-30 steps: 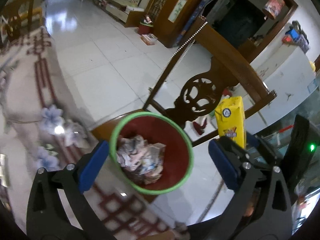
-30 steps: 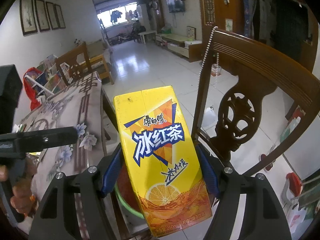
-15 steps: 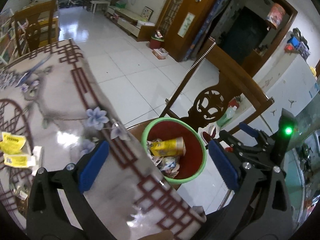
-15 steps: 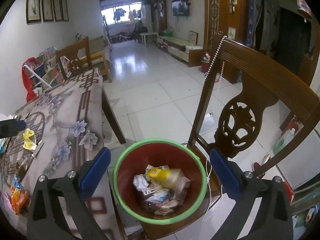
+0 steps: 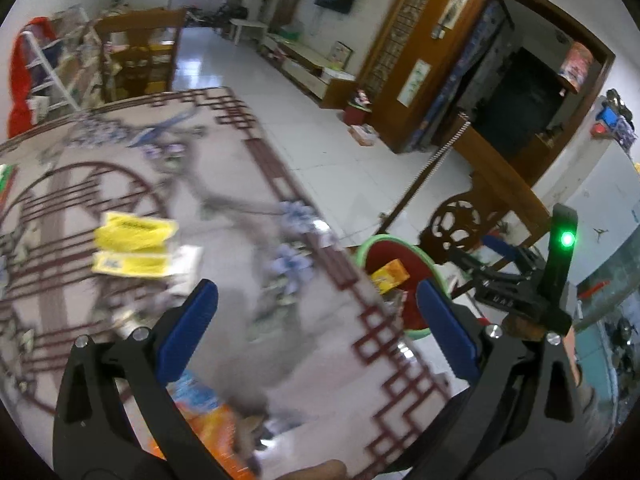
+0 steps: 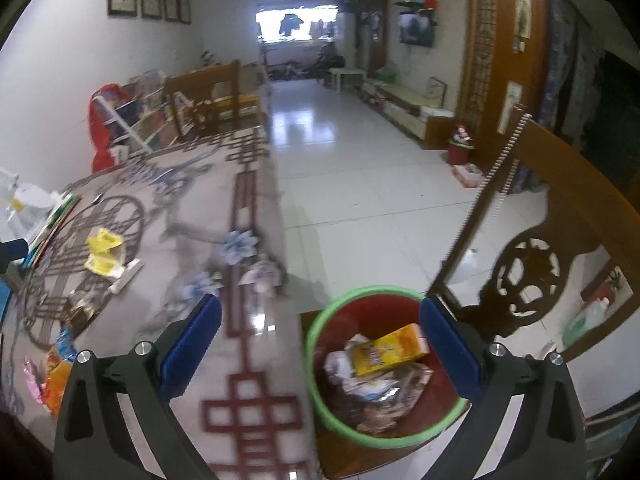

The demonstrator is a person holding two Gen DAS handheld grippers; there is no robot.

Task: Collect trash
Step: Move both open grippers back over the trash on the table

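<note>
My left gripper (image 5: pixel 316 332) is open and empty above the patterned table (image 5: pixel 248 184). Ahead of it lie yellow wrappers (image 5: pixel 134 248), and an orange snack packet (image 5: pixel 204 420) sits under its left finger. My right gripper (image 6: pixel 320 346) is open and empty, straddling the table edge and the red bin with a green rim (image 6: pixel 372 290). The yellow tea carton (image 6: pixel 388 350) lies on crumpled trash inside that bin. In the left wrist view the bin (image 5: pixel 376 238) shows past the table edge, with the right gripper (image 5: pixel 492 256) beside it.
The bin stands on the seat of a carved wooden chair (image 6: pixel 532 272). A crumpled paper (image 6: pixel 262 276), yellow wrappers (image 6: pixel 102 256) and an orange packet (image 6: pixel 56 376) lie on the table. Books and a white container (image 6: pixel 28 204) sit at its far left. Tiled floor lies beyond.
The right gripper let go of the yellow carton, which now lies in the bin, and its jaws went wide. Both grippers swung left, the left one from above the bin to over the table.
</note>
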